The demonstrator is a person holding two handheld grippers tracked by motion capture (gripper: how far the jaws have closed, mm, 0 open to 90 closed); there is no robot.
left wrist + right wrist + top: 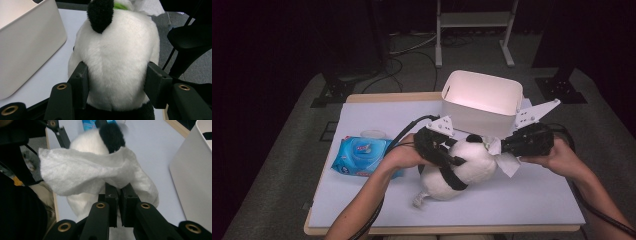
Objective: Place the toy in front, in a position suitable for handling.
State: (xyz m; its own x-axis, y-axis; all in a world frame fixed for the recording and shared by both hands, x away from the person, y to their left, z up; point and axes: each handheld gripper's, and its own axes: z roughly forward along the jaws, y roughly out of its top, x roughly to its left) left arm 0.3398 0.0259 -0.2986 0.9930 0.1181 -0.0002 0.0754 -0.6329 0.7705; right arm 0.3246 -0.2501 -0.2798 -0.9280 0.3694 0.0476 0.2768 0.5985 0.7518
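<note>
Soft white-and-black panda toy (462, 167) is being squeezed by the left gripper (116, 80) while a white wet wipe (82, 173), pinched in the right gripper (119, 195), is being brought up; rubbing its head probably comes next.

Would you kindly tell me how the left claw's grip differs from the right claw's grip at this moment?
The left claw stands wide, its jaws pressing the panda toy's body from both sides; the right claw is shut tight on a thin white wipe. The left holds something bulky and plush, the right something limp and draping. Both are holding something.
</note>
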